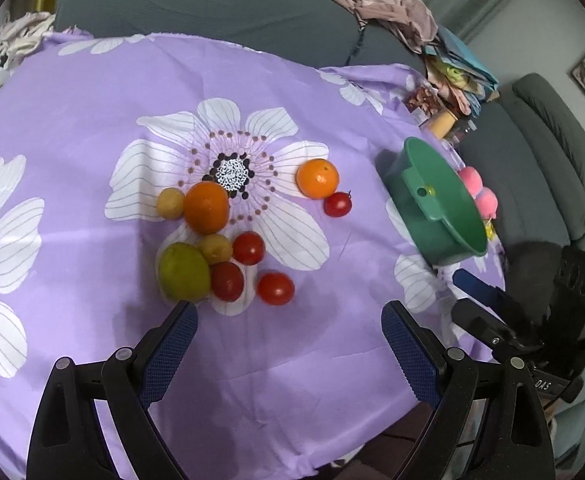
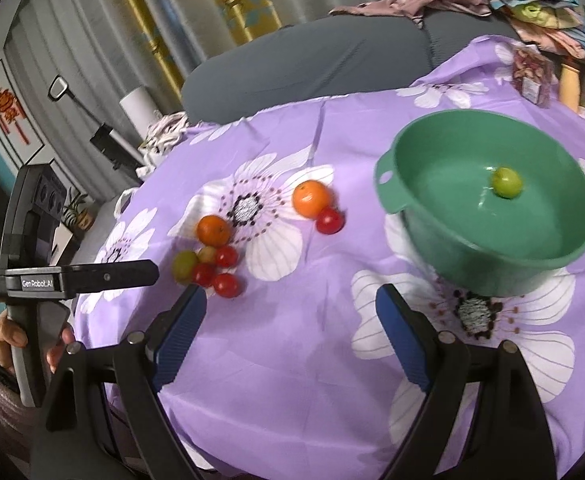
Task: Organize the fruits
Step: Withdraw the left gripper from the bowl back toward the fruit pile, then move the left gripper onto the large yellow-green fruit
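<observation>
Fruits (image 1: 220, 248) clustered left-centre on cloth | one green fruit (image 2: 506, 183) in basin (image 2: 420, 216) right | both grippers' jaws apart, empty | we judge tomatoes (image 1: 275, 289) soft, rollable; grip across middle.

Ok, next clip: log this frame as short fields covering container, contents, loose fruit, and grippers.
container: green plastic basin on purple floral tablecloth
contents: one small green fruit
loose fruit: two oranges, four red tomatoes, one large green fruit, two small yellowish fruits
left gripper: open, empty, nearest large green fruit
right gripper: open, empty
</observation>
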`<state>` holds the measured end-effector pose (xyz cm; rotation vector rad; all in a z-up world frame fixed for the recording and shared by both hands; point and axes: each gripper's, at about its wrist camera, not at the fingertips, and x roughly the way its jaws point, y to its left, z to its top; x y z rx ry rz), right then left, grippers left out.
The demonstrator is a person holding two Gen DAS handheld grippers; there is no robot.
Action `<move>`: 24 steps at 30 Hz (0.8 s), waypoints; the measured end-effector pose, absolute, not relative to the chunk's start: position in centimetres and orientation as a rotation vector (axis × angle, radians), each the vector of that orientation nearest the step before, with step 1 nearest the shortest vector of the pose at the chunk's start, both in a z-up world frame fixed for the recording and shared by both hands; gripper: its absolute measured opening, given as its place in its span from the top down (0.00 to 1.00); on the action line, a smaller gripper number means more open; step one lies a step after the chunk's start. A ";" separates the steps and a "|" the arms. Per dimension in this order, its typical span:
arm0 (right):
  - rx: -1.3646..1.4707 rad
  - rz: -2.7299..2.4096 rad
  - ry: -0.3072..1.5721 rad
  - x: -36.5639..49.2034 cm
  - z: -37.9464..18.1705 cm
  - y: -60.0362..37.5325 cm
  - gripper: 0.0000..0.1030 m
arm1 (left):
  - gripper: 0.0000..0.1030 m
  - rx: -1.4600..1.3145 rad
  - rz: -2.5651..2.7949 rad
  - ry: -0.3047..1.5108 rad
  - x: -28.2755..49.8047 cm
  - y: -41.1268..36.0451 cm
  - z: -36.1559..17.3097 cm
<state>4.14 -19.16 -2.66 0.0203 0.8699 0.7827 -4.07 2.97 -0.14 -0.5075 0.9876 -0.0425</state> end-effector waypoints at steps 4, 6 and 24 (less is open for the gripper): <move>0.013 0.832 0.899 3.7 -3.3 -17.8 0.15 | 0.10 -0.454 -0.022 0.971 -4.4 3.1 -0.1; 0.010 0.866 0.911 3.4 -3.6 -17.0 0.15 | 0.10 -0.420 -0.012 0.970 -4.5 3.0 -0.3; -0.059 1.004 1.016 2.5 -6.2 -10.4 0.17 | 0.10 -0.293 0.051 0.990 -4.5 5.2 -1.5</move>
